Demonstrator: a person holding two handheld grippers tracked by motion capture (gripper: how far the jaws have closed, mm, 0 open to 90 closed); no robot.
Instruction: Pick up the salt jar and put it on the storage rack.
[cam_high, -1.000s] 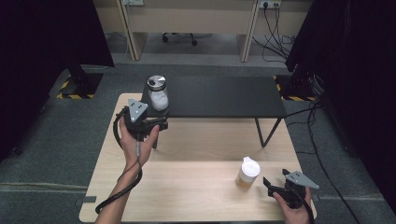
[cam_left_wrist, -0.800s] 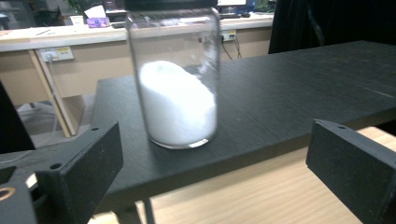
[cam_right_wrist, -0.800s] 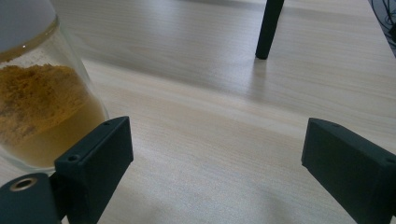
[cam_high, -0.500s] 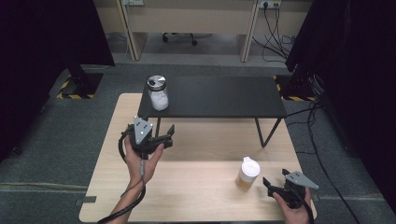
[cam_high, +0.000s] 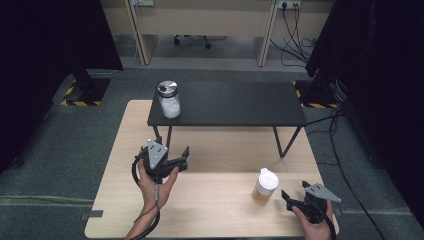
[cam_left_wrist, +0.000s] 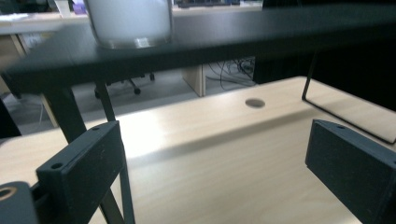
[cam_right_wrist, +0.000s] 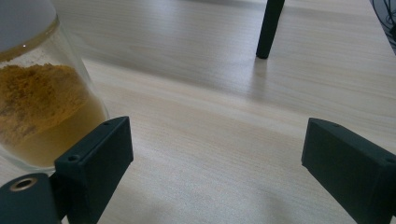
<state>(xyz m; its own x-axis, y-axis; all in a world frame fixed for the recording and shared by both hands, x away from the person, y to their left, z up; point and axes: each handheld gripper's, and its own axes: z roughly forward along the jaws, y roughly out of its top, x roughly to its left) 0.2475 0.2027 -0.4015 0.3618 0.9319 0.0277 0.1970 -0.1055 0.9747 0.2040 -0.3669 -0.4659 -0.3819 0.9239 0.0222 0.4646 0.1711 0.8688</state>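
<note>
A glass jar with a silver lid and white contents (cam_high: 169, 100) stands on the left end of the low black shelf (cam_high: 235, 102). My left gripper (cam_high: 183, 160) hovers over the wooden table (cam_high: 210, 210), in front of and below that jar. Its jaws are open and empty. The left gripper view looks up at the white jar (cam_left_wrist: 128, 23) from between the open jaws of my left gripper (cam_left_wrist: 215, 172). A white-lidded jar of yellow powder (cam_high: 264, 186) stands near the front right. My right gripper (cam_high: 290, 201) rests just right of it, open, with the powder jar (cam_right_wrist: 42, 102) beside its left jaw.
The black shelf rests on thin metal legs (cam_high: 285, 145) on the wooden table. One leg (cam_right_wrist: 268, 28) stands ahead of my right gripper (cam_right_wrist: 215, 163). A round hole (cam_left_wrist: 255, 102) is in the tabletop under the shelf. Grey floor surrounds the table.
My left hand has drawn back from the white jar on the shelf and sunk toward the near side of the table, jaws still open. The right gripper and both jars have stayed put.
</note>
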